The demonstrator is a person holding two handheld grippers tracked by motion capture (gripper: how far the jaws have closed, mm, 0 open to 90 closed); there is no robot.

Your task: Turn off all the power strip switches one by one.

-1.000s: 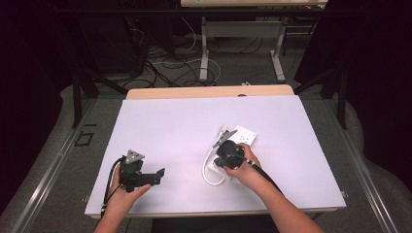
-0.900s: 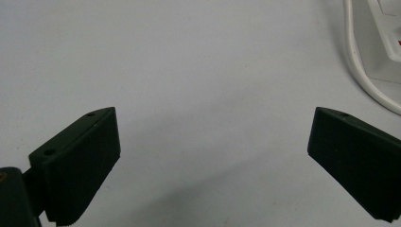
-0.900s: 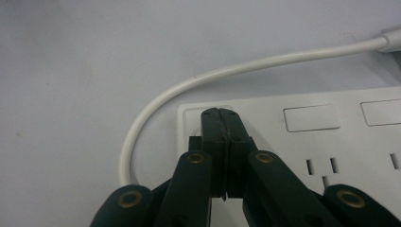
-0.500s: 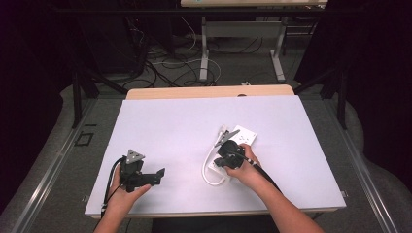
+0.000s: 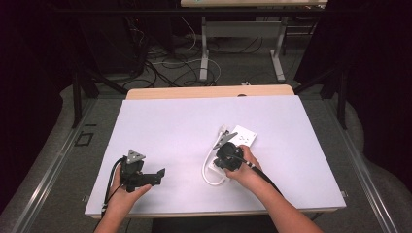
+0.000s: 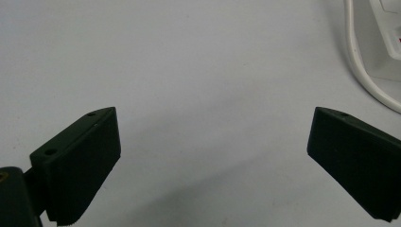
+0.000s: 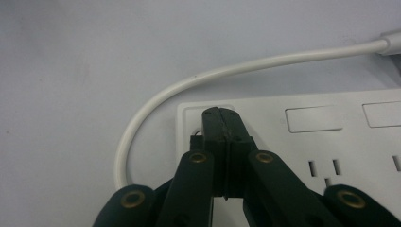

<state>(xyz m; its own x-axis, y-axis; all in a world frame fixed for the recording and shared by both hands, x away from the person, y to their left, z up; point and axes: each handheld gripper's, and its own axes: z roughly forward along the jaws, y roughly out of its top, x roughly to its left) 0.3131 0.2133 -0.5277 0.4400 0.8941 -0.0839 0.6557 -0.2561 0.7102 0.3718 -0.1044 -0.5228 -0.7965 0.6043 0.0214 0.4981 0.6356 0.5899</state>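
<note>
2 closed jaws of the right gripper [image 7: 222, 124] meet tip to tip, holding nothing, and press down on the cable end of the white power strip [image 7: 331, 142], probably on its switch. The white cable [image 7: 156, 101] loops just beyond the tips. The left gripper [image 6: 210, 156] idles wide open over bare table [image 5: 170, 126], well apart. No containers are present.

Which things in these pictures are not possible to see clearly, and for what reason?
- Right gripper view: the closed jaws of the right gripper cover the corner of the power strip, hiding what they press.
- High view: the hand hides much of the strip; its sockets are too small.
- Left gripper view: the white cable and strip are cut by the edge.
</note>
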